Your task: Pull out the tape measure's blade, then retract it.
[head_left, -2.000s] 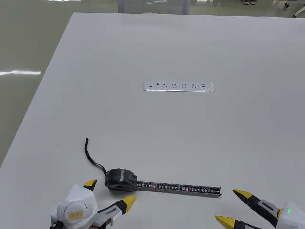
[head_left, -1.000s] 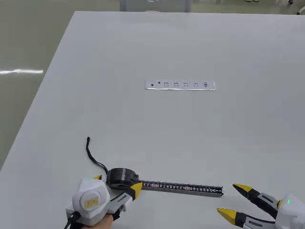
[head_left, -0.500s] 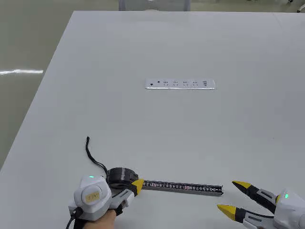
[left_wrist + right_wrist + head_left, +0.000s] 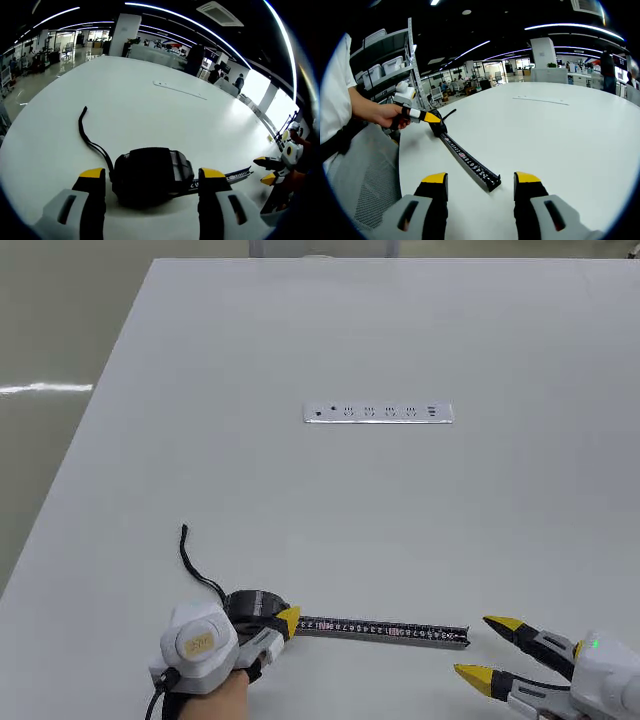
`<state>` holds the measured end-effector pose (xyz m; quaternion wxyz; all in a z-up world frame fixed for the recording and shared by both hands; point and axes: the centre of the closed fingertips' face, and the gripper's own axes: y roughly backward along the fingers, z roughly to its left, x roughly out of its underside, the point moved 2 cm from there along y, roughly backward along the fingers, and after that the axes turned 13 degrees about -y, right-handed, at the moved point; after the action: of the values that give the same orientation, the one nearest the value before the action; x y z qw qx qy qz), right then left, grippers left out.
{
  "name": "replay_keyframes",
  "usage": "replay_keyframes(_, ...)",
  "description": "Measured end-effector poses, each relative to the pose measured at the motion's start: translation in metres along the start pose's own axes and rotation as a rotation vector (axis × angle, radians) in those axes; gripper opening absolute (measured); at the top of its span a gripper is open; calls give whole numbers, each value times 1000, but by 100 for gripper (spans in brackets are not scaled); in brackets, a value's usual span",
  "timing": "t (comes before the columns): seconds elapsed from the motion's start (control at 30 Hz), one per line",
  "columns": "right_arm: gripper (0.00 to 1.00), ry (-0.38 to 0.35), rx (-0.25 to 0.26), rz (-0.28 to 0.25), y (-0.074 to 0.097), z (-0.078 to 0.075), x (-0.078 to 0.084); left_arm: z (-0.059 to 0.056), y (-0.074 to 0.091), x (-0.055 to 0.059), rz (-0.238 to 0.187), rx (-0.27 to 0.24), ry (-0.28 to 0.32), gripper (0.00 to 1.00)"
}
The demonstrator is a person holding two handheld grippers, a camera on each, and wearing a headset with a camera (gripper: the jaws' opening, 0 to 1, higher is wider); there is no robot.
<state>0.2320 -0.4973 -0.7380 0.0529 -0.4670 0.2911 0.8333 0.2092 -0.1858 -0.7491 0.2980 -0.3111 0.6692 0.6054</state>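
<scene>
Black compact tape measure [image 4: 250, 603] lies near the front edge of the white worktop [image 4: 400, 510], its dark numbered steel blade [image 4: 385, 631] drawn out flat to the right. Left tongs [image 4: 152, 175] straddle the case, jaws wide on either side, seemingly not pinching. Right tongs [image 4: 481, 177] hover wide just beside the blade's tip. Pull-out looks done; retraction comes next. That likely needs the left to clamp the case while the right guides the tip back.
</scene>
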Motion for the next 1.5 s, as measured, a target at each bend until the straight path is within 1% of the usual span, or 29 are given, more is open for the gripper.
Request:
replay_keyframes(0.33,51,8,-15,6,-4,-1,-2,-2,-1,2,15,1,18,70)
replay_keyframes(0.53,50,8,-22,10,-6,-2,-1,-1,-2,4,28,-3,22,66)
replay_keyframes(0.63,50,7,-24,12,-7,-2,0,-3,-3,4,30,1,27,64)
replay_keyframes(1.07,46,18,-32,16,-8,-4,2,-3,-3,4,36,-2,25,64)
replay_keyframes(1.17,44,25,-32,25,-8,-5,3,-4,-2,4,35,-3,25,64)
replay_keyframes(1.27,42,34,-37,36,-9,-7,4,-3,-3,4,36,-3,24,64)
replay_keyframes(1.37,39,57,-46,61,-12,-10,7,-4,-3,4,35,-4,22,64)
replay_keyframes(1.47,34,86,-58,73,-12,-11,6,-3,-3,5,35,-4,24,64)
replay_keyframes(1.5,32,85,-61,73,-13,-12,6,-3,-3,5,35,-4,25,64)
